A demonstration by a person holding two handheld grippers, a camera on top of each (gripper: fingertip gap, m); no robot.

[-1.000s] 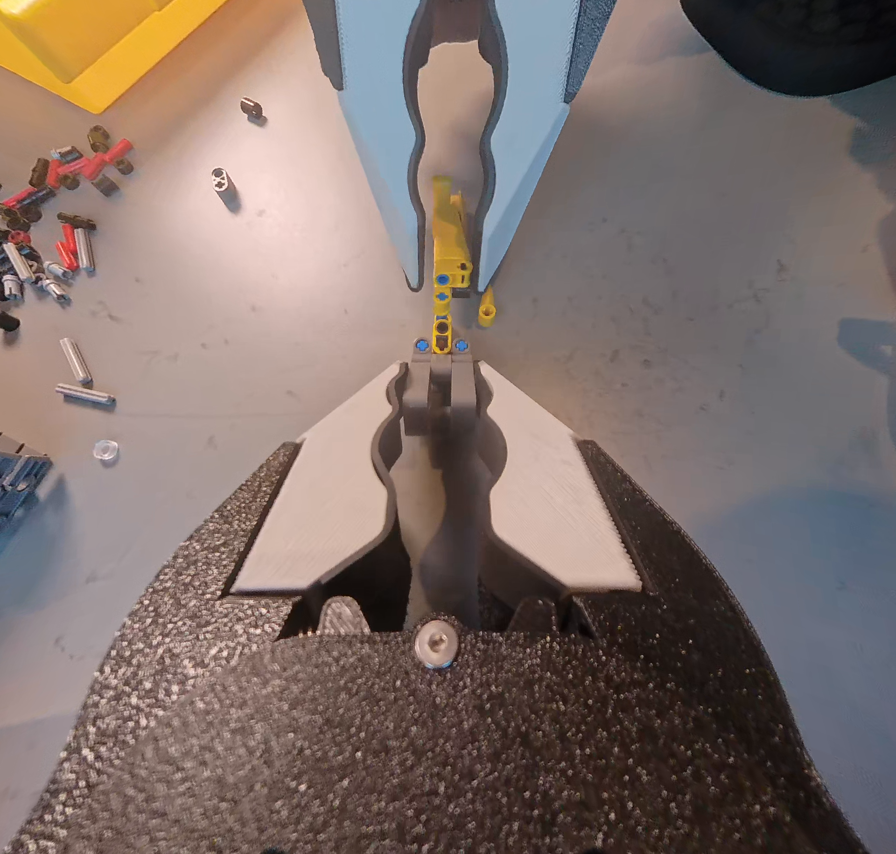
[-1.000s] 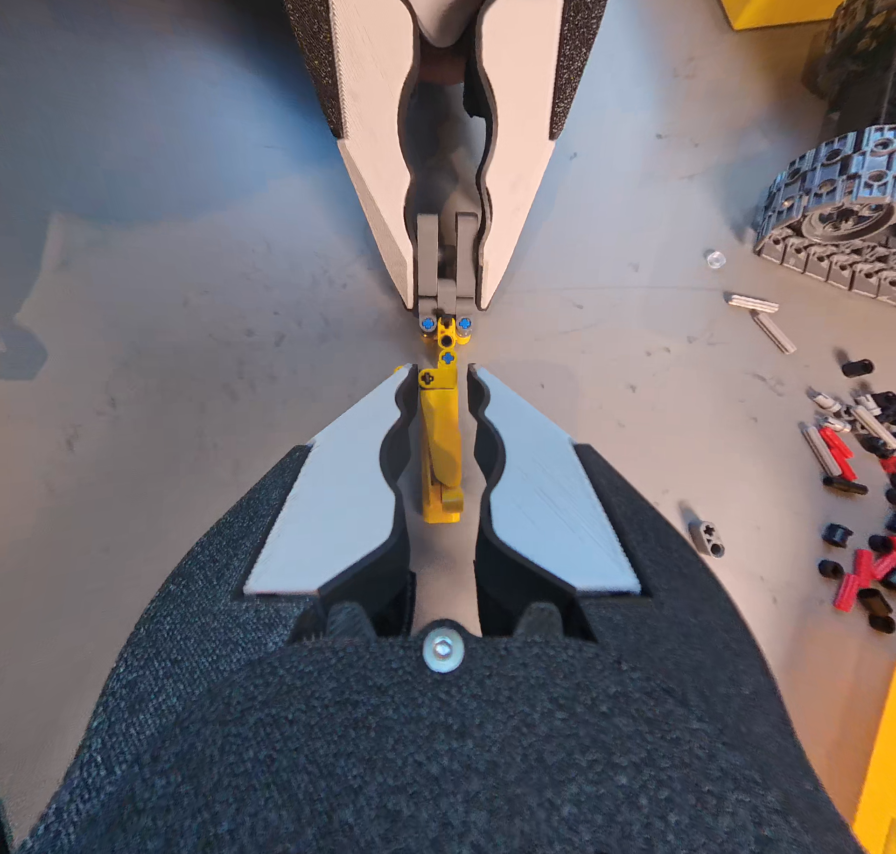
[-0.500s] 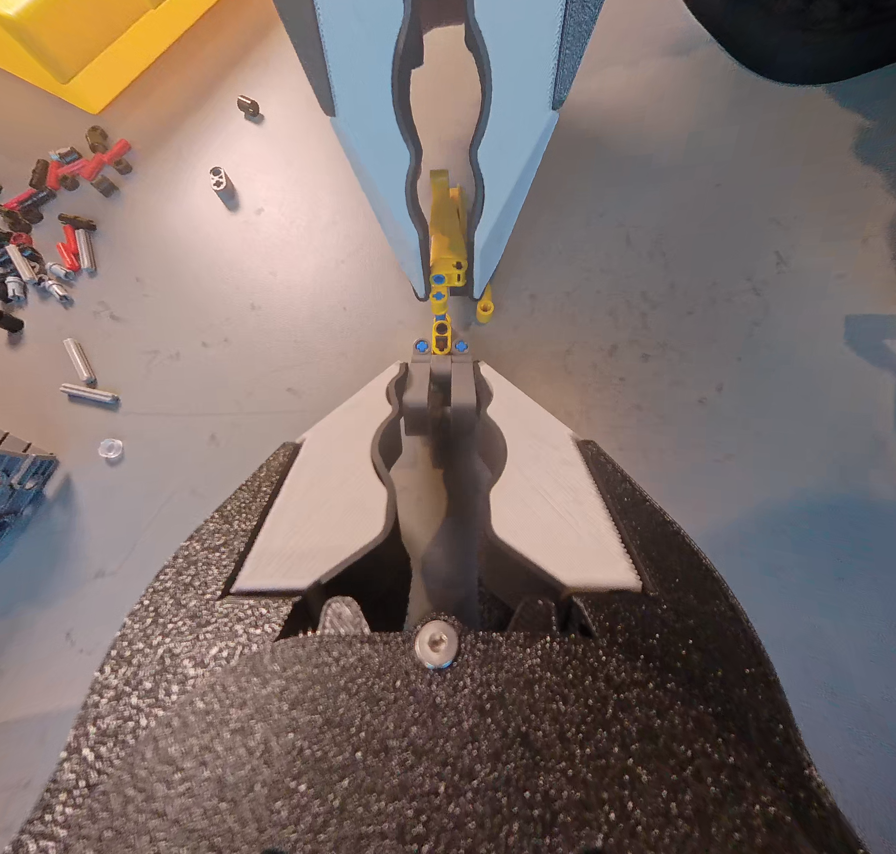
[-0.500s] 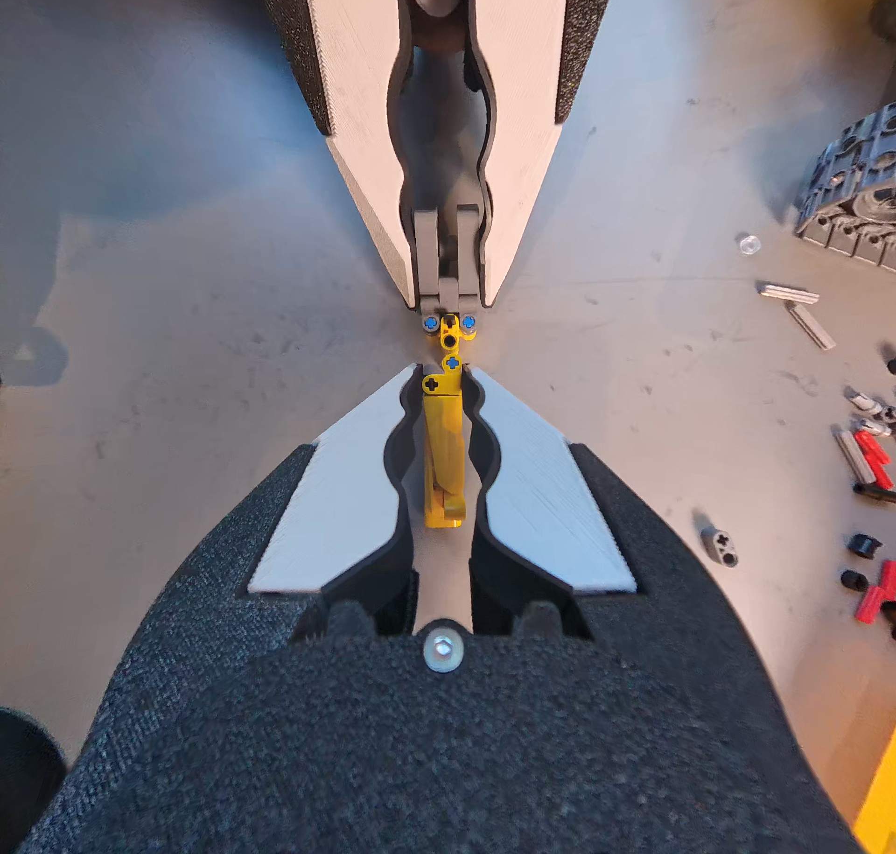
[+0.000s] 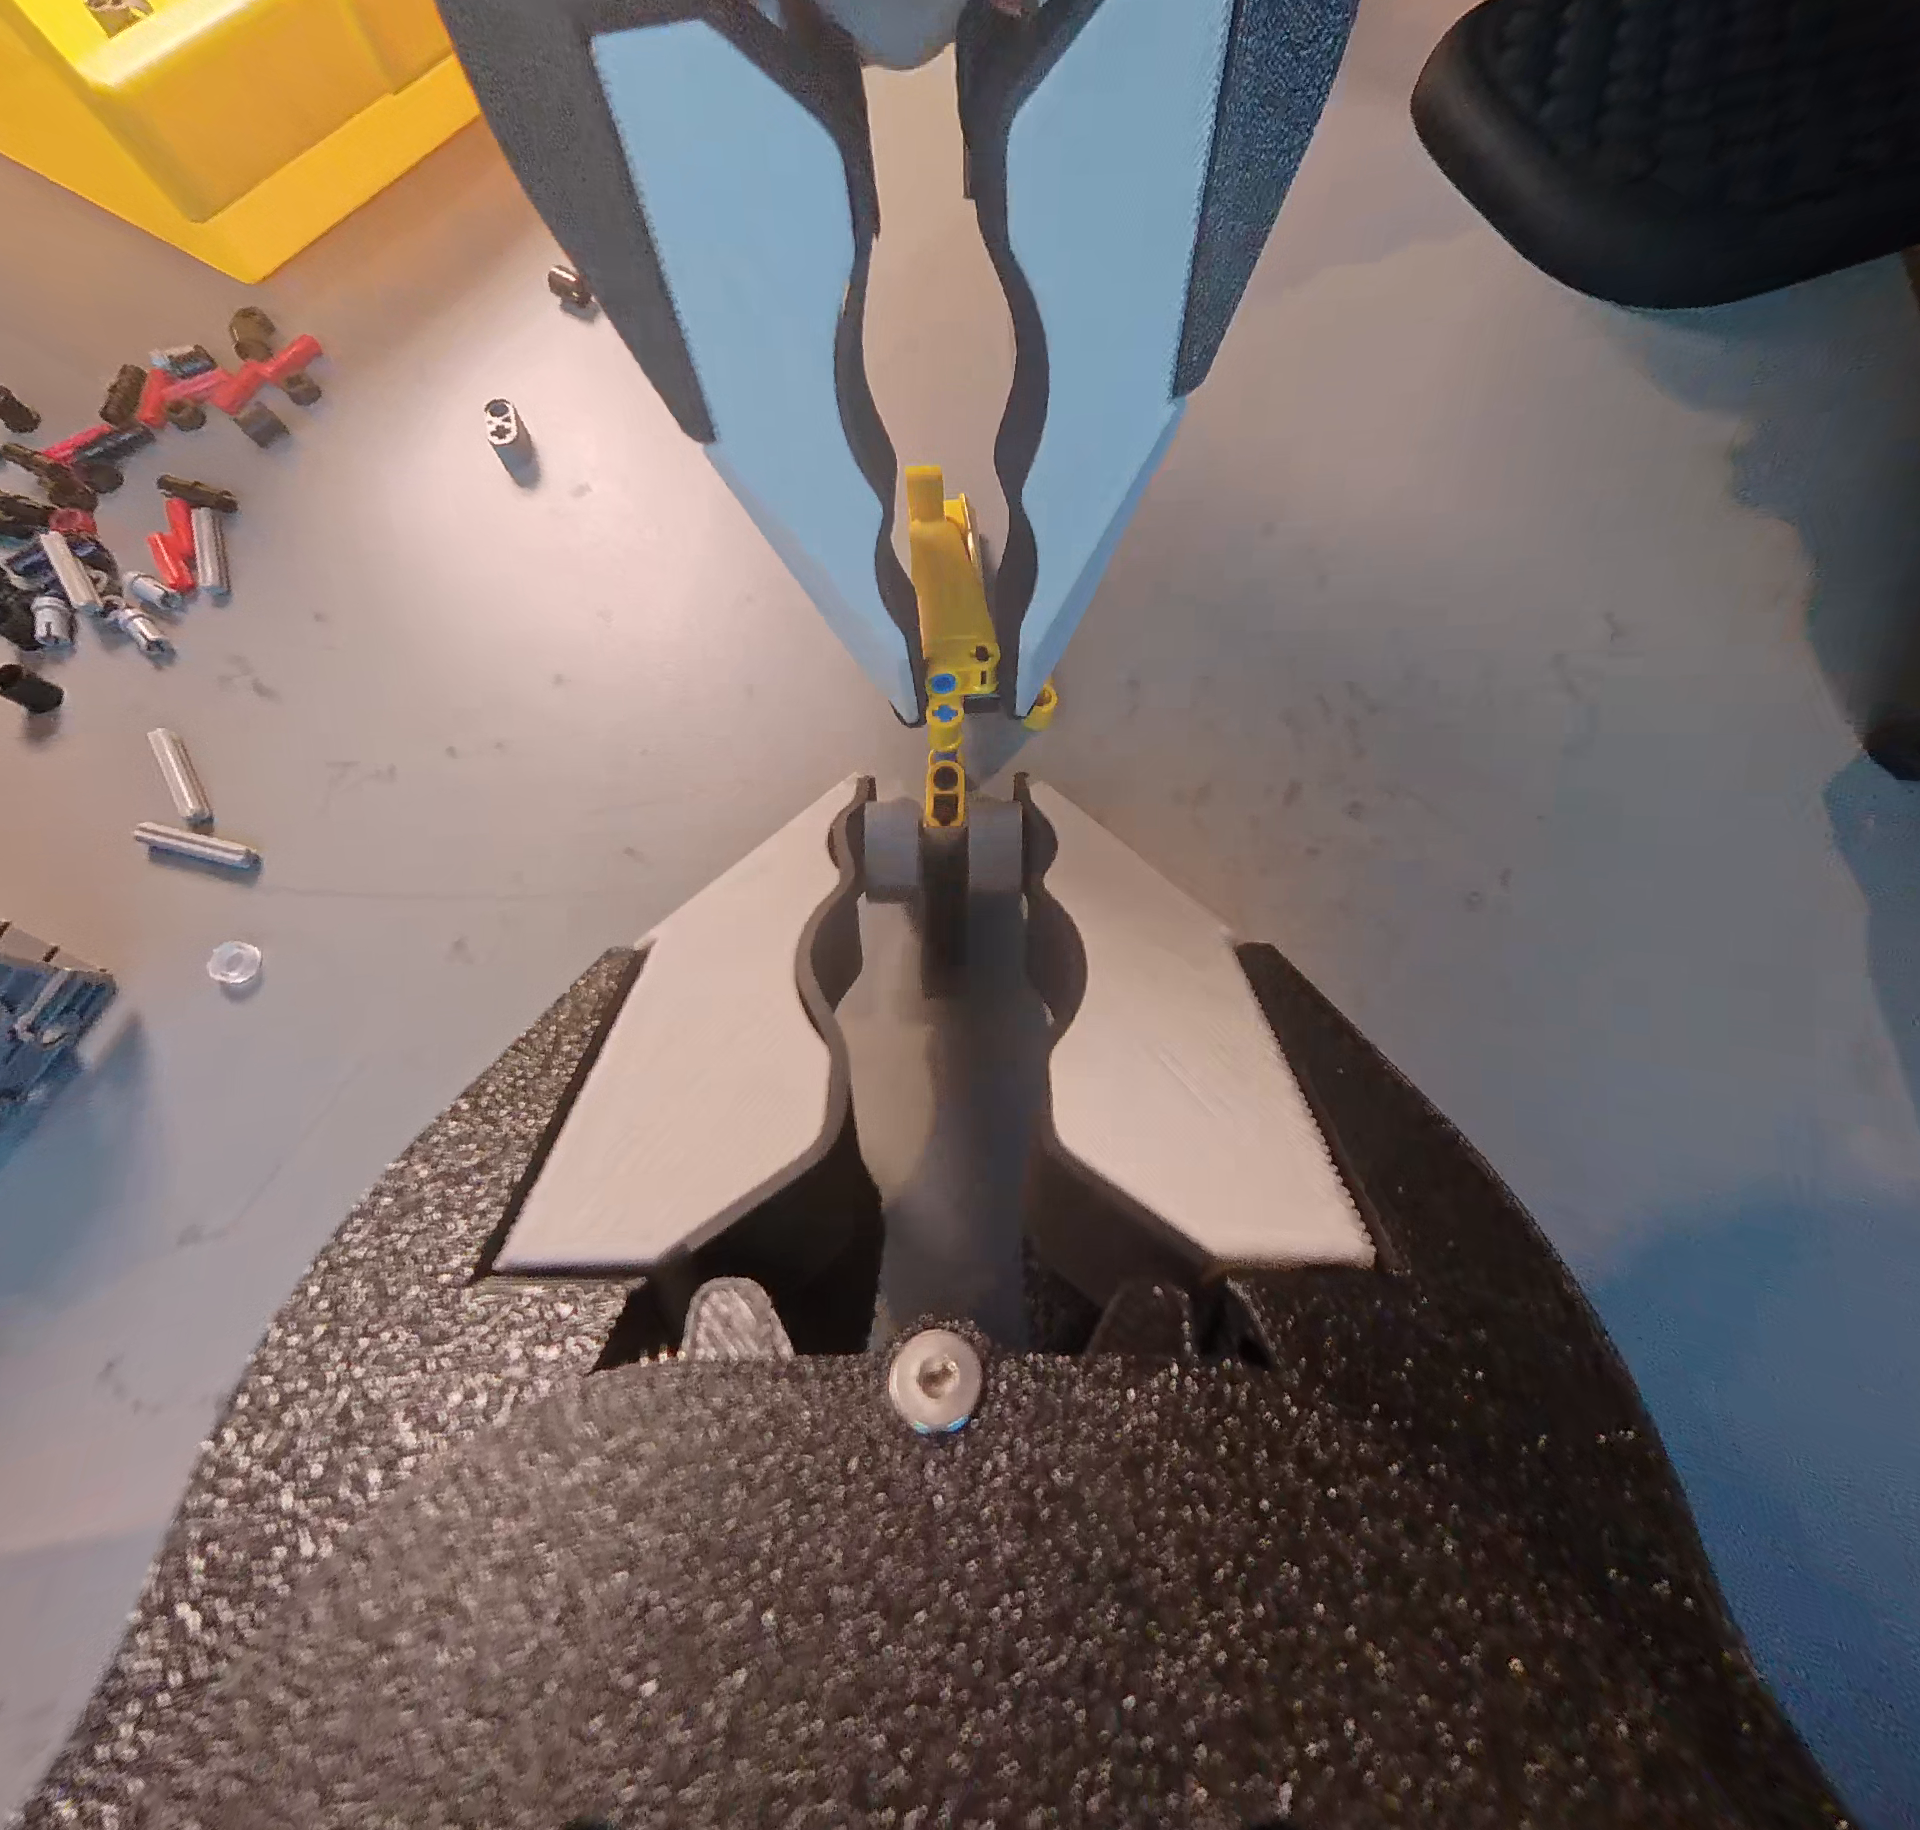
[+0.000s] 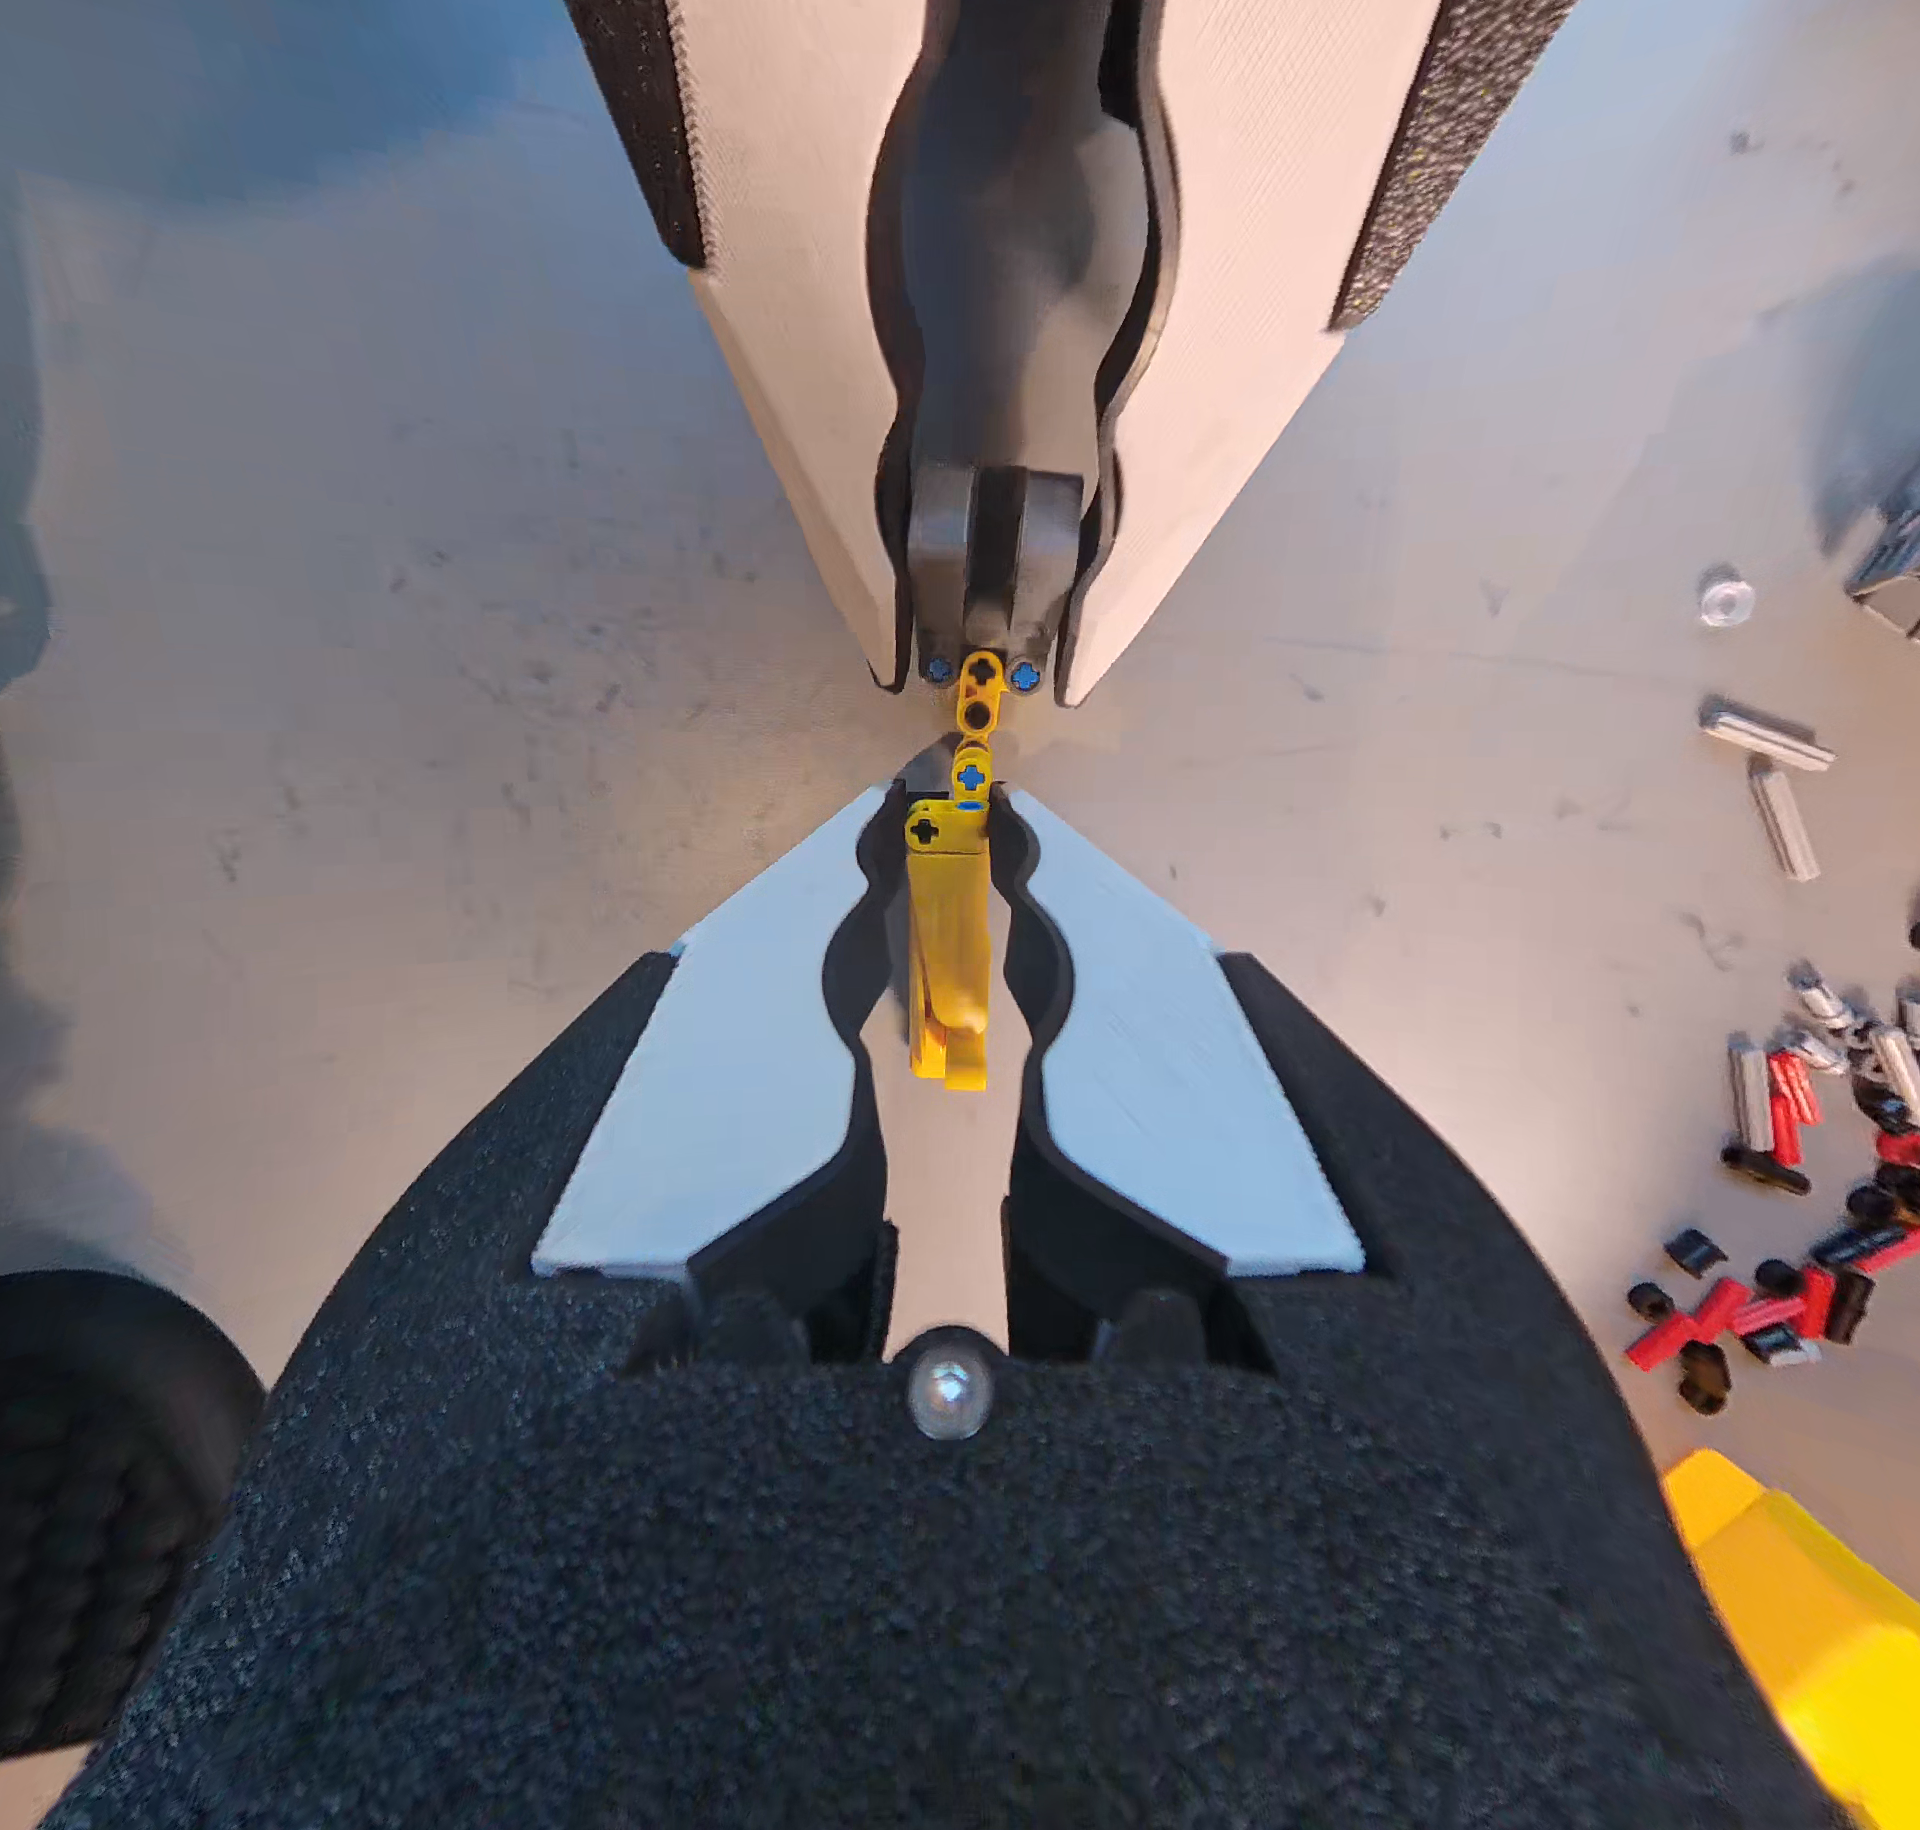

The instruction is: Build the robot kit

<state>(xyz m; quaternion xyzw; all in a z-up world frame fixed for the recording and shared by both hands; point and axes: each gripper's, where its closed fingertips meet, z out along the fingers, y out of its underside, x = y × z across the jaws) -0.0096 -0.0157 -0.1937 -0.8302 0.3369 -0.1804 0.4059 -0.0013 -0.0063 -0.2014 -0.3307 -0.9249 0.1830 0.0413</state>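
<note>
Where the two grippers meet tip to tip, a bare grey table (image 5: pixel 1455 741) lies under them, scuffed and marked. Left of that meeting point in the left wrist view lie loose red, black and grey pins (image 5: pixel 125 492), two grey axles (image 5: pixel 182 814) and a clear ring (image 5: pixel 235 959); farther off on that side stands a yellow bin (image 5: pixel 239 118). A black mesh chair seat (image 5: pixel 1683 118) sits off to the far right of it.

From below in its own view, the left gripper (image 5: pixel 943 804) points straight ahead, its jaws narrow and clamped on a dark grey forked piece (image 5: pixel 940 855) with blue pins at its tips. Facing it head-on, the right gripper (image 6: pixel 940 814) is also narrowed, clamping a yellow piece (image 6: pixel 945 949) that lies lengthwise between its fingers.

A small yellow link (image 6: pixel 977 710) bridges the gap: one end sits between the fork's two prongs, the other joins the yellow piece at a blue pin. Both grippers are level and in line, just apart, above the table. A small yellow part (image 5: pixel 1041 710) lies on the table just beside the right gripper's tip.
</note>
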